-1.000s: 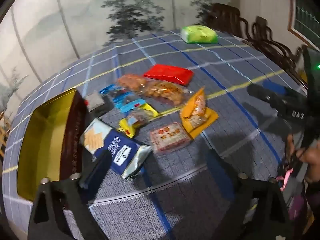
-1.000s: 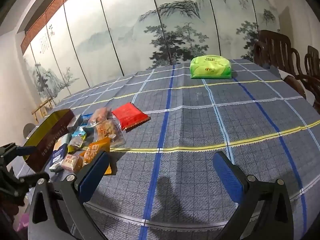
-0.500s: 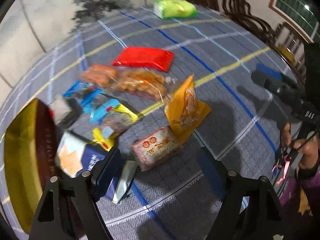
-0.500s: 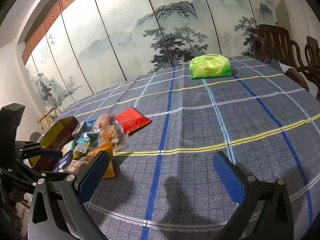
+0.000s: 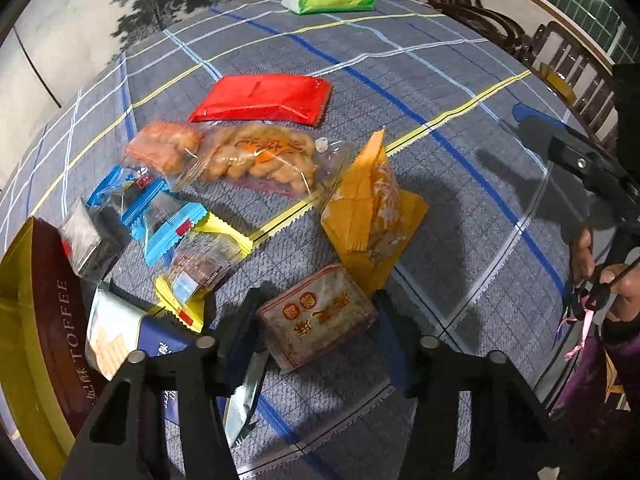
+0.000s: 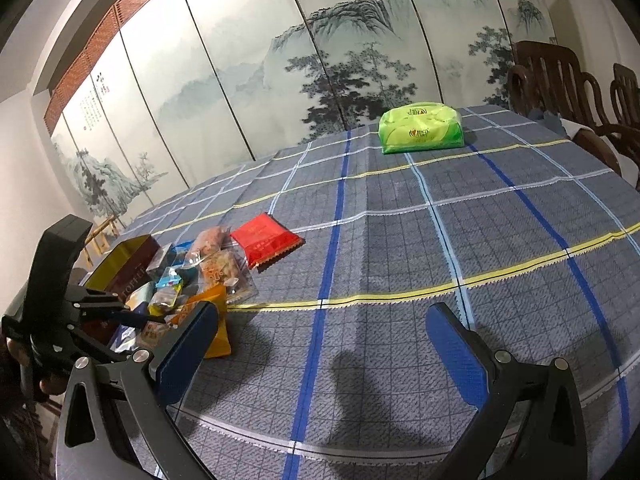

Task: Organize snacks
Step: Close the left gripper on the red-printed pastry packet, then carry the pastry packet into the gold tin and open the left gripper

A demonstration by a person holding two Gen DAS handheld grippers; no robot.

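Observation:
In the left wrist view my left gripper (image 5: 316, 320) is low over the table, its blue pads on either side of a small clear packet with red seals (image 5: 316, 316); the jaws look close against it. Around it lie an orange pouch (image 5: 372, 216), a yellow-edged packet (image 5: 200, 264), blue wrappers (image 5: 160, 212), a clear bag of fried twists (image 5: 260, 156), a red pack (image 5: 264, 98) and a blue-white cracker bag (image 5: 132, 340). An open toffee tin (image 5: 44, 320) stands at the left. My right gripper (image 6: 320, 344) is open and empty above bare tablecloth.
A green tissue pack (image 6: 420, 128) sits at the table's far side. Wooden chairs (image 6: 560, 84) stand at the right edge. A painted folding screen (image 6: 280, 60) is behind the table. The left gripper (image 6: 132, 318) shows in the right wrist view over the snack pile.
My left gripper has dropped down and forward onto the snack pile and narrowed around the red-sealed packet. My right gripper has tilted up slightly and stayed open.

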